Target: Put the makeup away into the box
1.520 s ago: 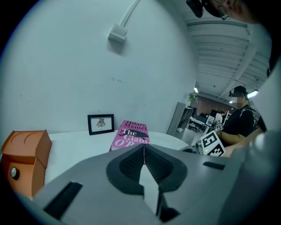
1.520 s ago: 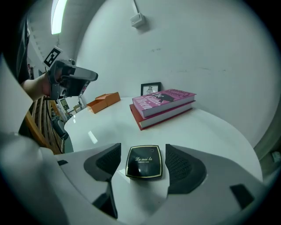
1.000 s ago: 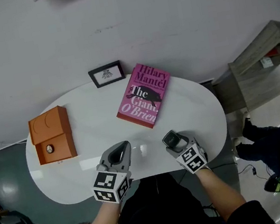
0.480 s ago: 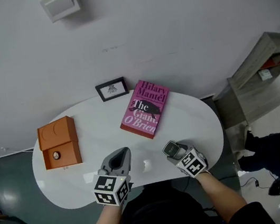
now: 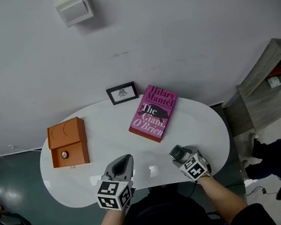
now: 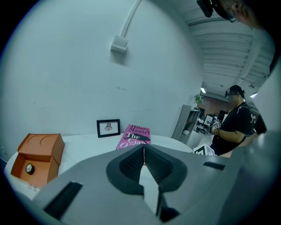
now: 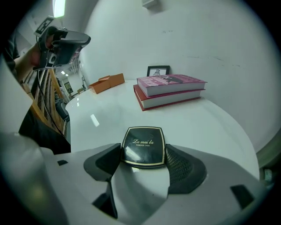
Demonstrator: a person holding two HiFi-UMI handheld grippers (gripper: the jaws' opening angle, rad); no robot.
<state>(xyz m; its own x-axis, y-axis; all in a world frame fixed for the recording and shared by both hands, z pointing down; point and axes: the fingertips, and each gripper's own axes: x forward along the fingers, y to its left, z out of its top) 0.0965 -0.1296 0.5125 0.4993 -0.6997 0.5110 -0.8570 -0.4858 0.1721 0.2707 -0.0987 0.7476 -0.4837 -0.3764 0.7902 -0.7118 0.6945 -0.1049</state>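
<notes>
Right gripper view showed your right gripper clamping the powder compact, your left gripper with jaws closed on nothing; the next move called for carrying it far-left into the orange box.

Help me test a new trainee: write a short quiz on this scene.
1. True or false: the left gripper is shut with nothing in it.
2. What is the right gripper shut on? A) a lipstick B) a compact C) a brush
3. Fill in: the lid of the box is ____.

Key: 1 true; 2 B; 3 open.
</notes>
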